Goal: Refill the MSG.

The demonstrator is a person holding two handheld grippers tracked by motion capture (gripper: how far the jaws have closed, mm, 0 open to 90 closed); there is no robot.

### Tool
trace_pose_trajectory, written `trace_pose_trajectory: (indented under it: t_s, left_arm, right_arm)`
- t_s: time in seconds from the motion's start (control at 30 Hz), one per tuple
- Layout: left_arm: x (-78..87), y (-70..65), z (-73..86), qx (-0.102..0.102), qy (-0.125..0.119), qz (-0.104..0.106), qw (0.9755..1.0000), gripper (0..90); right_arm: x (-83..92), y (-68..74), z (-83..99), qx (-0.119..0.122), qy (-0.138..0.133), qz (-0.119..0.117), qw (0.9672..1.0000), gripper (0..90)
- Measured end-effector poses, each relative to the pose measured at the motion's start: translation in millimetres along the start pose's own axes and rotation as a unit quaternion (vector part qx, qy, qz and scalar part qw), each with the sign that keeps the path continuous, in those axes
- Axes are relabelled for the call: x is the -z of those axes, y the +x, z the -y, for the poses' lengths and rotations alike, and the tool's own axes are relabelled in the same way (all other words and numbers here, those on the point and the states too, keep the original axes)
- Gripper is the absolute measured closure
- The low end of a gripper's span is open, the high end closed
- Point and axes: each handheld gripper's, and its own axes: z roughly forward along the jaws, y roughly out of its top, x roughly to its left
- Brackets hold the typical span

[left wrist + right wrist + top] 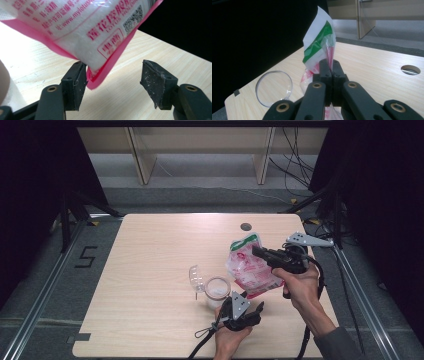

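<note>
A pink-and-white bag of white powder (247,270) with a green top hangs tilted over the table's right half. My right gripper (257,251) is shut on the bag's upper part; in the right gripper view the jaws (330,62) pinch the film just below the green band of the bag (319,42). My left gripper (256,309) sits under the bag's lower end. In the left gripper view its jaws (113,67) stand wide apart, and the bag's (87,30) pink bottom corner touches the left pad (77,82) only. An open glass jar (216,289) stands left of the bag.
The jar's round clear lid (195,275) is swung open to its left and appears as a glass disc (274,87) in the right gripper view. A cable hole (245,226) lies near the far edge of the wooden table (150,270). Shelf legs and cables stand beyond.
</note>
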Motion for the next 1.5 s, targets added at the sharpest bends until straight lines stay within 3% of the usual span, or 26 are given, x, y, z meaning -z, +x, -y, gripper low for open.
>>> trace_pose_trajectory:
  t_s: [0.03,0.07,0.17,0.2,0.3,0.47,0.57,0.63,0.67,0.77,0.8,0.83,0.87,0.9,0.93,1.0,1.07,1.1,1.13,1.17,1.2,1.27,1.37,1.4,1.43,1.5]
  left_arm:
    - [3.8,0.6,-0.6,-0.013,0.016,-0.012,0.9997,36.0]
    - [2.9,-0.9,-0.2,0.0,0.001,-0.004,1.0,35.5]
    - [6.5,-1.7,-2.7,0.011,-0.004,0.011,0.9999,35.9]
    - [8.7,-3.1,-3.6,0.005,-0.002,0.006,1.0,35.9]
    - [12.8,-5.4,-4.1,0.002,-0.006,0.015,0.9999,35.9]
    - [18.7,-7.9,-6.6,-0.001,-0.011,0.018,0.9998,36.1]
    - [26.0,-8.0,-8.0,-0.008,-0.016,0.023,0.9996,36.0]
    - [31.6,-8.3,-9.8,-0.018,-0.018,0.02,0.9995,35.9]
    - [36.2,-6.9,-11.3,-0.029,-0.015,0.02,0.9993,35.8]
    - [45.9,-5.3,-11.9,-0.039,-0.022,0.023,0.9987,35.4]
    - [48.3,-3.9,-12.1,-0.049,-0.023,0.026,0.9982,35.3]
    - [52.3,-4.4,-11.2,-0.043,-0.022,0.025,0.9985,35.3]
    - [54.4,-3.7,-10.7,-0.044,-0.023,0.025,0.9984,35.3]
    - [56.2,-2.0,-10.7,-0.052,-0.022,0.027,0.998,35.3]
    - [56.9,-0.9,-9.9,-0.051,-0.023,0.028,0.998,35.2]
    - [59.4,-0.7,-8.3,-0.035,-0.016,0.02,0.9991,35.1]
    - [61.7,1.8,-7.1,-0.036,-0.017,0.022,0.999,35.0]
    - [63.2,3.6,-7.7,-0.05,-0.015,0.025,0.9983,35.0]
    - [64.3,4.0,-7.1,-0.051,-0.02,0.024,0.9982,35.0]
    - [66.4,4.4,-6.9,-0.059,-0.017,0.019,0.9979,35.0]
    - [67.6,4.1,-5.7,-0.054,-0.018,0.015,0.9983,34.9]
    - [72.6,6.6,-5.2,-0.049,-0.014,0.018,0.9986,34.5]
    - [79.1,9.0,-4.3,-0.055,-0.018,0.018,0.9982,34.1]
    - [81.5,10.0,-3.7,-0.054,-0.018,0.016,0.9983,34.1]
    - [84.1,12.4,-3.7,-0.061,-0.015,0.017,0.9979,34.1]
    - [88.5,14.6,-2.5,-0.051,-0.017,0.011,0.9985,34.0]
  right_arm:
    - [-0.6,-1.8,0.5,0.001,-0.002,-0.002,1.0,90.0]
    - [0.2,-3.5,1.0,0.003,0.003,0.002,1.0,90.0]
    - [0.4,-5.5,4.7,-0.008,-0.003,0.004,1.0,90.0]
    - [-0.7,-9.2,6.5,0.004,-0.011,0.006,0.9999,90.0]
    - [-0.4,-12.4,11.5,-0.013,-0.004,0.009,0.9999,90.0]
    - [-4.9,-21.1,23.6,-0.013,-0.002,0.019,0.9997,90.0]
    - [-4.1,-23.8,30.1,-0.025,0.005,0.025,0.9994,90.0]
    - [-0.5,-27.6,31.1,-0.028,-0.004,0.031,0.9991,90.0]
    - [1.7,-29.9,31.4,-0.019,0.004,0.037,0.9991,90.0]
    - [7.0,-31.6,35.3,-0.036,-0.009,0.033,0.9988,90.0]
    - [9.5,-33.3,36.4,-0.028,-0.008,0.035,0.9989,90.0]
    - [10.3,-36.0,37.4,-0.016,-0.014,0.041,0.9989,90.0]
    - [12.5,-36.0,39.9,-0.037,-0.023,0.035,0.9985,90.0]
    - [15.4,-36.7,41.0,-0.04,-0.018,0.035,0.9984,90.0]
    - [16.4,-39.2,43.1,-0.029,-0.029,0.038,0.9984,90.0]
    - [20.0,-39.1,45.1,-0.033,-0.03,0.037,0.9983,90.0]
    - [22.8,-39.1,47.4,-0.035,-0.028,0.043,0.9981,90.0]
    - [22.9,-40.7,48.3,-0.032,-0.036,0.038,0.9981,90.0]
    - [24.8,-41.9,48.5,-0.025,-0.027,0.045,0.9983,90.0]
    - [25.3,-41.3,49.2,-0.035,-0.029,0.044,0.998,90.0]
    - [25.7,-42.4,50.5,-0.032,-0.038,0.039,0.998,90.0]
    - [29.3,-43.2,51.4,-0.036,-0.028,0.043,0.998,90.0]
    - [31.9,-45.4,54.8,-0.037,-0.041,0.039,0.9977,90.0]
    - [33.5,-43.6,55.4,-0.055,-0.034,0.038,0.9972,90.0]
    - [33.1,-47.6,56.9,-0.038,-0.045,0.04,0.9975,90.0]
    - [35.7,-48.9,58.6,-0.044,-0.047,0.042,0.9971,90.0]
